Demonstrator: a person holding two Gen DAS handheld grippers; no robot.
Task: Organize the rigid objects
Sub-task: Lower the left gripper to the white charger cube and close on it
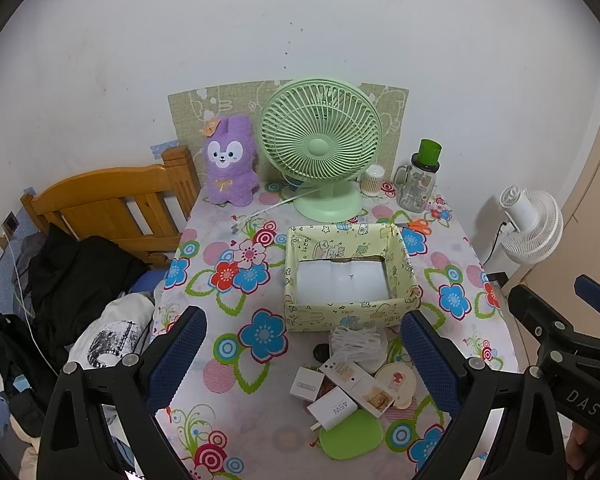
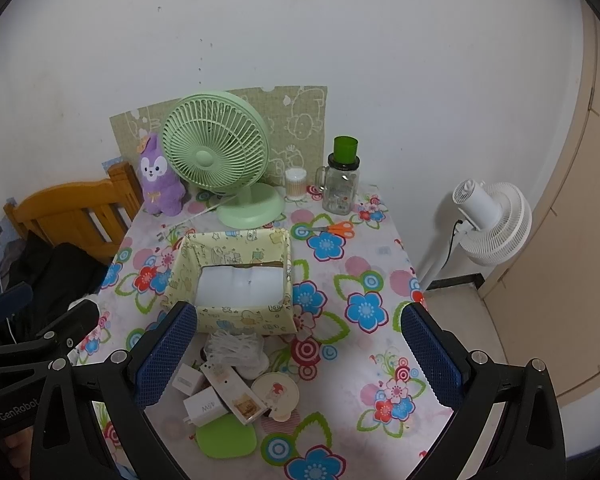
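A pile of small items lies on the floral tablecloth in front of a yellow patterned box (image 1: 396,312) (image 2: 180,276): a white 45W charger (image 1: 334,408) (image 2: 204,404), a long white carton (image 1: 358,386) (image 2: 232,392), a small white box (image 1: 307,384) (image 2: 188,380), a green flat case (image 1: 350,434) (image 2: 226,438), a round cream tin (image 1: 398,386) (image 2: 276,394) and a bundle of white cord (image 1: 356,342) (image 2: 234,346). My left gripper (image 1: 304,356) is open above the pile. My right gripper (image 2: 300,352) is open, the pile near its left finger.
At the back of the table stand a green fan (image 1: 320,144) (image 2: 216,148), a purple plush rabbit (image 1: 230,162) (image 2: 158,178), a glass jar with a green cup (image 1: 420,180) (image 2: 342,180), a cotton-swab tub (image 1: 374,180) and orange scissors (image 1: 418,226) (image 2: 336,229). A wooden bed frame (image 1: 112,200) lies left, a white fan (image 2: 488,220) right.
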